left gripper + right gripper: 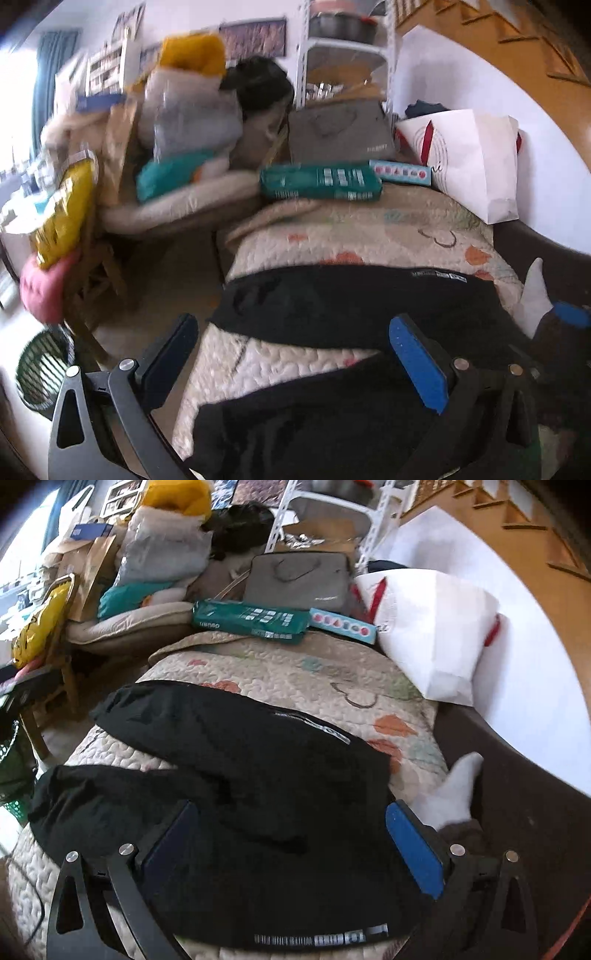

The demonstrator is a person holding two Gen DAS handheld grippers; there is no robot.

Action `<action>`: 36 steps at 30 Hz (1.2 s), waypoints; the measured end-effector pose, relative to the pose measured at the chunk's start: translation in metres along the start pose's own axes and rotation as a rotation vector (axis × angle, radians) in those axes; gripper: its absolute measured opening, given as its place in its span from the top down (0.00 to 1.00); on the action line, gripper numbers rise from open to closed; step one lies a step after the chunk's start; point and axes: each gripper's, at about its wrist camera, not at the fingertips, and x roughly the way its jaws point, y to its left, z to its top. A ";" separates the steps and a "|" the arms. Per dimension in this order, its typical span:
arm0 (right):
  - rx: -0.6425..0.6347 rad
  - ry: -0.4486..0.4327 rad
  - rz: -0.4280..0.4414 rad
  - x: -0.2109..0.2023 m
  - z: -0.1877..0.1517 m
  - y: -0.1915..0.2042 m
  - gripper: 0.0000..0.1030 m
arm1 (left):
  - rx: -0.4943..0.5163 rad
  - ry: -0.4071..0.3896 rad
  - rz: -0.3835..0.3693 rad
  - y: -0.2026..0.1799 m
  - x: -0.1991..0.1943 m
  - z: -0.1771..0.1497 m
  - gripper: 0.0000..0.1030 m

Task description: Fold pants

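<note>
Black pants (351, 302) lie spread on a quilted bedspread (295, 354), both legs reaching left with a gap of quilt between them. In the right wrist view the pants (251, 768) fill the middle, the waistband with a white printed strip nearest me. My left gripper (295, 332) is open, its fingers standing over the near leg and the quilt. My right gripper (291, 819) is open above the waist part, holding nothing. The tip of my right gripper (569, 314) shows at the right edge of the left wrist view.
A green box (321, 182) and a light blue box (400, 171) lie at the bed's far end beside a white paper bag (476, 162). A cluttered chair (177, 155) stands at the left. A green basket (40, 369) sits on the floor. A white sock (454, 794) lies at the bed's right edge.
</note>
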 end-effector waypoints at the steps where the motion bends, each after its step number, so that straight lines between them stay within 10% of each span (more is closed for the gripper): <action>1: -0.005 0.005 0.005 0.005 0.005 0.001 0.00 | -0.013 0.008 0.002 0.003 0.002 -0.001 0.00; 36: 0.088 0.173 0.148 0.079 -0.010 0.005 0.00 | 0.067 0.162 0.072 -0.011 0.055 -0.023 0.00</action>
